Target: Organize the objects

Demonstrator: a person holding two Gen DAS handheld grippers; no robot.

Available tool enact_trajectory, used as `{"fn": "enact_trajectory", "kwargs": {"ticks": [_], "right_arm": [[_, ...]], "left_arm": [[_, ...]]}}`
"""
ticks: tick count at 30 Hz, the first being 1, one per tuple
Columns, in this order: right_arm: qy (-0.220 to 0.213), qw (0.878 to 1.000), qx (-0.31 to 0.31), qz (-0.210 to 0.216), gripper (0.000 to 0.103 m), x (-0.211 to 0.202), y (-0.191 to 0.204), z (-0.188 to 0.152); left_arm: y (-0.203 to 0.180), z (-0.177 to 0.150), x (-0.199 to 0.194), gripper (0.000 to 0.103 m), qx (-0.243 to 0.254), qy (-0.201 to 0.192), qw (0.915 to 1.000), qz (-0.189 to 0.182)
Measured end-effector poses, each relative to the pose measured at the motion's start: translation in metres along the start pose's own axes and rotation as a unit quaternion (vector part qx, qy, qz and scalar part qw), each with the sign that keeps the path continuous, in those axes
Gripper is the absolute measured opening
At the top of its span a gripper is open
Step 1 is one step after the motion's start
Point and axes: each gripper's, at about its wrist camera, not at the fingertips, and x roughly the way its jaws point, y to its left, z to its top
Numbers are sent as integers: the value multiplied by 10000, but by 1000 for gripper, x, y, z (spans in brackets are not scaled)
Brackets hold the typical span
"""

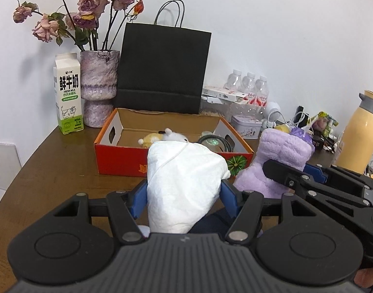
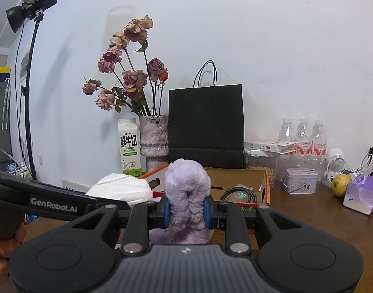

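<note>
My left gripper (image 1: 184, 193) is clamped on a crumpled white paper-like bundle with a thin cord across it (image 1: 184, 180); its blue pads press the bundle's two sides, and the bundle stands up and leans forward out of the jaws. My right gripper (image 2: 186, 211) is clamped on a fluffy lilac plush cloth (image 2: 187, 195), squeezed narrow between its pads, its long axis running upright.

Both loads hang just on my side of the open red-and-orange cardboard box (image 1: 123, 161) on the brown wooden table (image 1: 52, 171). The box lies straight ahead of both grippers, its long side across my view. By my reckoning the left gripper is nearer the front wall, so the white bundle has only to go forward and over it.

Inside the box I make out a small yellow-and-white soft toy (image 1: 162, 138) and a coiled dark cable (image 1: 220, 142), but the bundle covers the middle of the floor, so I cannot tell how much free room remains. The bundle's lower end is hidden behind my gripper body.
</note>
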Motion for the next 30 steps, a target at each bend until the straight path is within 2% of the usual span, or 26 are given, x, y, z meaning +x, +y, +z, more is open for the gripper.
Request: {"fn": "enact_trajectory", "kwargs": {"ticks": [30], "right_arm": [[-113, 9998, 163, -77, 24, 81, -16, 30]], "left_arm": [[15, 50, 67, 62, -386, -308, 9984, 265]]}}
